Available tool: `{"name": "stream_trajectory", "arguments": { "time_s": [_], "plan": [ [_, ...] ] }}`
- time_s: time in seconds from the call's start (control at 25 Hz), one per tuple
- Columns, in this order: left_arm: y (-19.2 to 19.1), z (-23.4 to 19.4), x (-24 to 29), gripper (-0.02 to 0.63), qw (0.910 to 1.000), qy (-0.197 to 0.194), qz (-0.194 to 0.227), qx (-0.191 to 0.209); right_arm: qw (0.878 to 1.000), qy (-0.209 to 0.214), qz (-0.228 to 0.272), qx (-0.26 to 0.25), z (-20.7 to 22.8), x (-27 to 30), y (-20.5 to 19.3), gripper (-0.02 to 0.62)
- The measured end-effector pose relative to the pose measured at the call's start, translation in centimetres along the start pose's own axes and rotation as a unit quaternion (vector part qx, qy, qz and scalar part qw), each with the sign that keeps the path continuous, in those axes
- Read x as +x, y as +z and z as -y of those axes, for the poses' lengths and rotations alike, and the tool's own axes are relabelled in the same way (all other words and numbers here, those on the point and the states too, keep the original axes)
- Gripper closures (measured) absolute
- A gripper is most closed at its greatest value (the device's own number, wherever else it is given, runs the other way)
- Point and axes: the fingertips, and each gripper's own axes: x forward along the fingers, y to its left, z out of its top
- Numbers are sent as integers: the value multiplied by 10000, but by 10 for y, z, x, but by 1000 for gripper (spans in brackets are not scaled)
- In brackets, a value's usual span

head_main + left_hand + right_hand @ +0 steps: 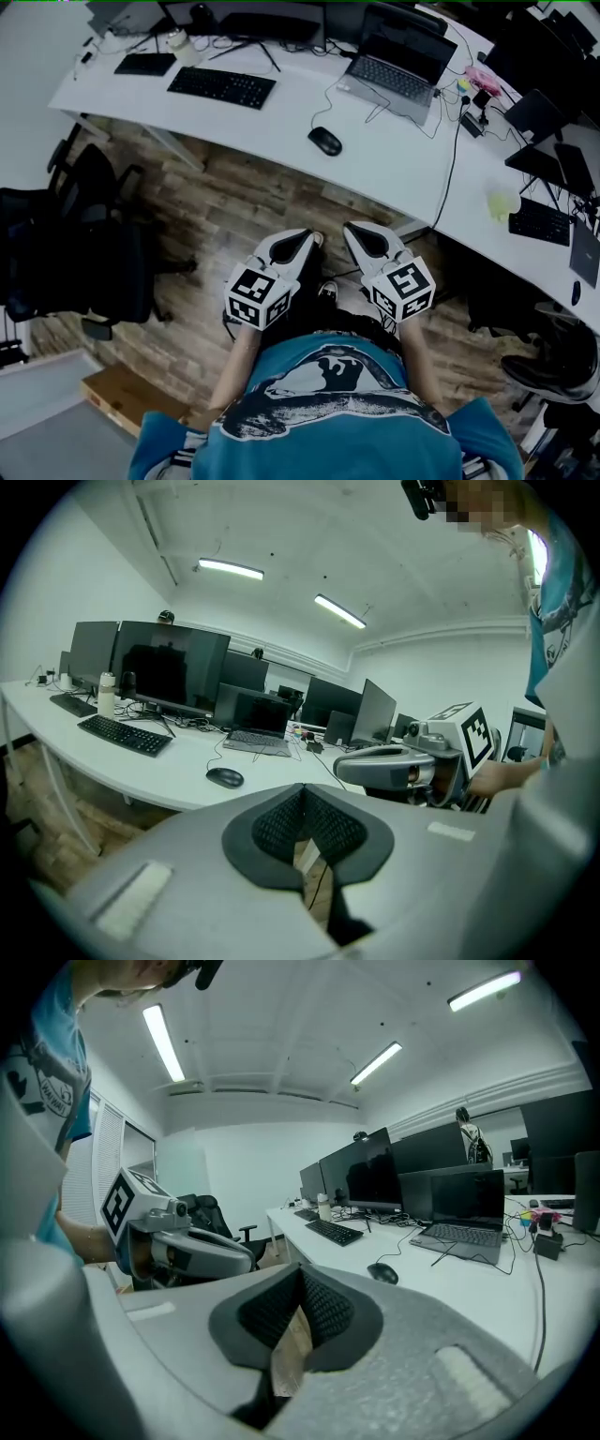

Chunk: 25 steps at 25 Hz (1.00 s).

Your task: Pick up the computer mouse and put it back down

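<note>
The black computer mouse lies on the white desk, its cable running toward the laptop. It also shows as a small dark mouse in the left gripper view and as the mouse in the right gripper view. Both grippers are held side by side in front of the person's chest, short of the desk edge and well away from the mouse. The left gripper is shut with nothing in it. The right gripper is shut too, its pads meeting with nothing between them.
A black keyboard lies left of the mouse and an open laptop behind it to the right. Monitors line the desk's far side. A black office chair stands at the left, a cardboard box lies on the wooden floor.
</note>
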Motion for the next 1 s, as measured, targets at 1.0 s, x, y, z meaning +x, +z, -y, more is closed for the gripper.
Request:
{"name": "stream_trajectory", "arguments": {
  "time_s": [1.0],
  "plan": [
    [-12,38,-10,591,9993,-261,-55,244,9998,-65,158,-126,-19,-27,0,595]
  ]
}}
